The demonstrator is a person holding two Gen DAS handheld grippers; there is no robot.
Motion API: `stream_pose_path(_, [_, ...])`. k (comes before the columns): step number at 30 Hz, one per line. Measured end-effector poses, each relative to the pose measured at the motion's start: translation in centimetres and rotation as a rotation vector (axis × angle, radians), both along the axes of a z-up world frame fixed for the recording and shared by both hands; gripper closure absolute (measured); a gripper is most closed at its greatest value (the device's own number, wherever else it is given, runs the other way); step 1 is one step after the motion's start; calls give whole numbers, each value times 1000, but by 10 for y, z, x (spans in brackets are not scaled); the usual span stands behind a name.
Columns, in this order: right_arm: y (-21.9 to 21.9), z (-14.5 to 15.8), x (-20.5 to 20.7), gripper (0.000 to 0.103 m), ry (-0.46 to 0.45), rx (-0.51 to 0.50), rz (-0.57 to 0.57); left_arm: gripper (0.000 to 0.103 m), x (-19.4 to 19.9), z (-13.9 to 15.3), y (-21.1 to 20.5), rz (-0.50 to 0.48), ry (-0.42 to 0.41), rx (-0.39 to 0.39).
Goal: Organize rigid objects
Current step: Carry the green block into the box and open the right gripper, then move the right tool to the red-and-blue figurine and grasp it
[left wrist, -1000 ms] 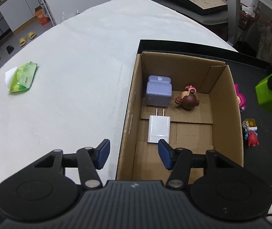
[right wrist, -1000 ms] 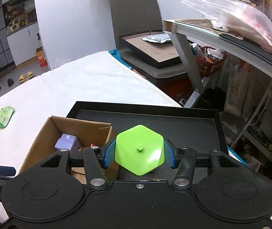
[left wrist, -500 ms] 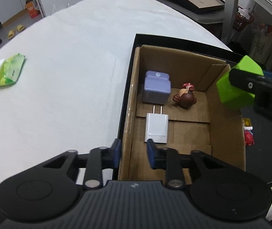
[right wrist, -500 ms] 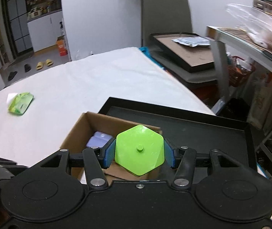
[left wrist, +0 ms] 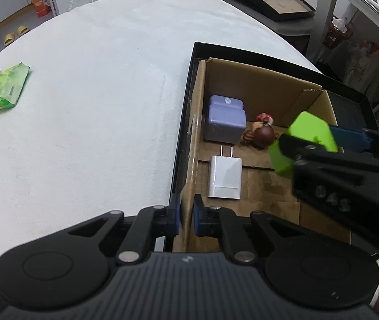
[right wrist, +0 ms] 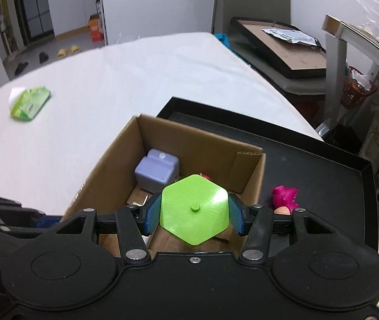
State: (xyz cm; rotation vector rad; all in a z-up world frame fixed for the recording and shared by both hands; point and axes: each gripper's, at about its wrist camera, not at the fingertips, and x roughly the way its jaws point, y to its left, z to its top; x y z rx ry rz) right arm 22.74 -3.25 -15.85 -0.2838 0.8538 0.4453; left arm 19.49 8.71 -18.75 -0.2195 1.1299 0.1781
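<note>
Hanging over the box [right wrist: 250,170], the green block [right wrist: 194,210] sits clamped between the pads of the right hand-held gripper [right wrist: 194,214]. Inside the box lie a purple cube [left wrist: 225,122], a white charger [left wrist: 225,177] and a brown figurine [left wrist: 262,134]. The left hand-held gripper [left wrist: 186,216] pinches the box's near-left wall. The box stands in the left end of a black tray [right wrist: 322,176] at the tabletop's [left wrist: 96,93] right edge.

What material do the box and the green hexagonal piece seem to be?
The box looks like plain brown corrugated cardboard: matte, with fluted cut edges. The green hexagonal piece, clamped in the right tool, looks like smooth moulded plastic with a slight sheen.
</note>
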Motion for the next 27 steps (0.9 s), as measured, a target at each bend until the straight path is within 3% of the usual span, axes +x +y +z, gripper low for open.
stream_pose_path(11, [6,-4,-1,44,-8,-38,8,94,2,-1,3,-6,9,-13])
stream_pose_path(19, [-12,14,-4,44,-56,34,-42,93,3,2,-1,5,22,0])
stream_pose_path(27, [-55,26,8,38,-70,123,-184,88,4,6,-5,35,53,40])
